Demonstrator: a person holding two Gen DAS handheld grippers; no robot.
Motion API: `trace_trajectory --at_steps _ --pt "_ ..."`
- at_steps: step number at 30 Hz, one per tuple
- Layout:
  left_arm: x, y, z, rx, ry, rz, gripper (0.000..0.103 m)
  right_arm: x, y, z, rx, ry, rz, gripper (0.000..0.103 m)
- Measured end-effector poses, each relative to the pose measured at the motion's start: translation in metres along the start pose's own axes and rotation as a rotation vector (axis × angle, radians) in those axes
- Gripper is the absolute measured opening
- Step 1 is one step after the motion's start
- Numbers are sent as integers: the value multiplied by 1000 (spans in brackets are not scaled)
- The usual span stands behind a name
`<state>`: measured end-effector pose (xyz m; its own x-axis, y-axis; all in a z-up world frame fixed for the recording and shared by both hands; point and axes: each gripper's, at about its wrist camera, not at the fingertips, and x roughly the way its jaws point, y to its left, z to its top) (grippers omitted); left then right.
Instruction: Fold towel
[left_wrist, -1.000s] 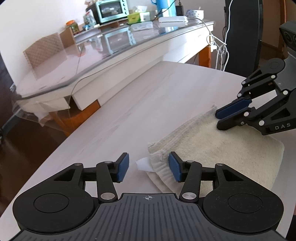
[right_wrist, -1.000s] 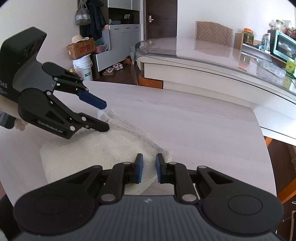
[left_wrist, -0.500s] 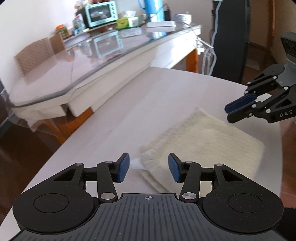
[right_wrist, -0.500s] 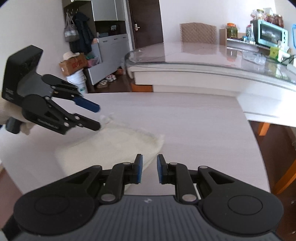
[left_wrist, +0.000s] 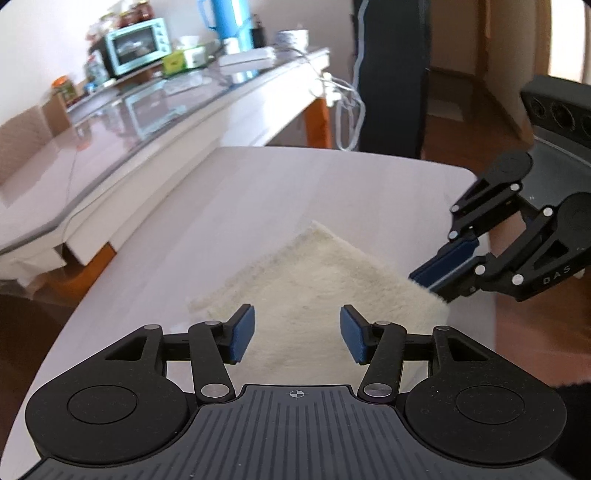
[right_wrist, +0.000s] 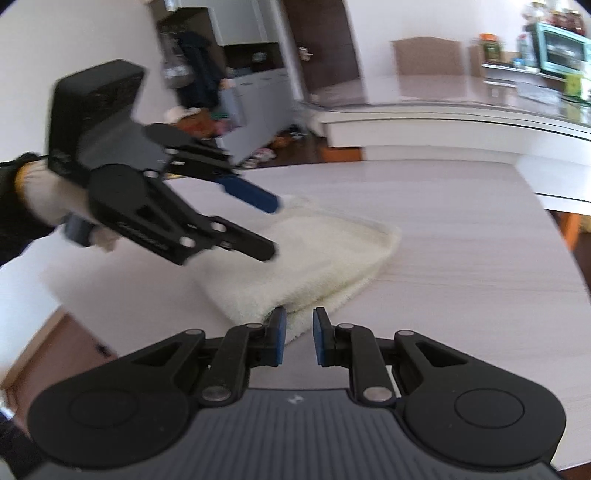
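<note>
A cream towel (left_wrist: 317, 280) lies folded in layers on the pale table (left_wrist: 236, 206); it also shows in the right wrist view (right_wrist: 325, 254). My left gripper (left_wrist: 297, 334) is open and empty, its blue pads over the towel's near edge; it also shows in the right wrist view (right_wrist: 271, 229) above the towel's left side. My right gripper (right_wrist: 299, 336) has a narrow gap between its pads at the towel's near corner, holding nothing; it also shows in the left wrist view (left_wrist: 430, 280) at the towel's right edge.
A long glass-topped counter (left_wrist: 155, 110) runs behind the table with a teal toaster oven (left_wrist: 136, 44), a blue jug (left_wrist: 225, 18) and cables. A dark tall panel (left_wrist: 391, 74) stands at the back right. The table's edges (right_wrist: 554, 229) are close on both sides.
Both grippers have drawn back and lifted from the towel. The left camera view now looks across the towel's middle instead of its corner. The right gripper's pads have parted slightly.
</note>
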<state>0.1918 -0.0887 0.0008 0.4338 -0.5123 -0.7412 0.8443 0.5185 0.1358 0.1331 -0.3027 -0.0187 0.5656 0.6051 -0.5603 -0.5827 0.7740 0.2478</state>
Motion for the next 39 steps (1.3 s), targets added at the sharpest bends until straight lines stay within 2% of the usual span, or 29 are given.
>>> trace_trajectory --at_steps 3,6,11,15,21,25,29,32,34,39 --pt "-1 -5 -1 27 10 -14 60 2 0 0 2 -24 -48 20" --pt "0 -9 -1 45 21 -20 60 8 14 -6 -112 -14 -107 20" --pt "11 -13 -1 71 52 -21 60 7 35 -14 -226 -29 -25 19" --pt "15 -12 -3 73 65 -23 60 10 40 -16 -278 -33 -63 21" --pt "19 -8 -6 74 76 -9 64 15 64 -22 -396 -20 5 21" --pt "7 -7 -10 63 61 -2 62 9 60 -20 -386 -17 -6 26" --pt "-15 -16 -19 63 24 0 62 -5 39 -6 -291 -89 -72 26" --pt "-16 -24 -25 57 21 3 62 -2 31 5 -255 -122 -110 31" --pt "-13 -27 -30 47 29 12 62 8 27 11 -249 -115 -114 32" --pt "-10 -23 -40 -8 22 15 65 31 7 11 -157 -27 -122 31"
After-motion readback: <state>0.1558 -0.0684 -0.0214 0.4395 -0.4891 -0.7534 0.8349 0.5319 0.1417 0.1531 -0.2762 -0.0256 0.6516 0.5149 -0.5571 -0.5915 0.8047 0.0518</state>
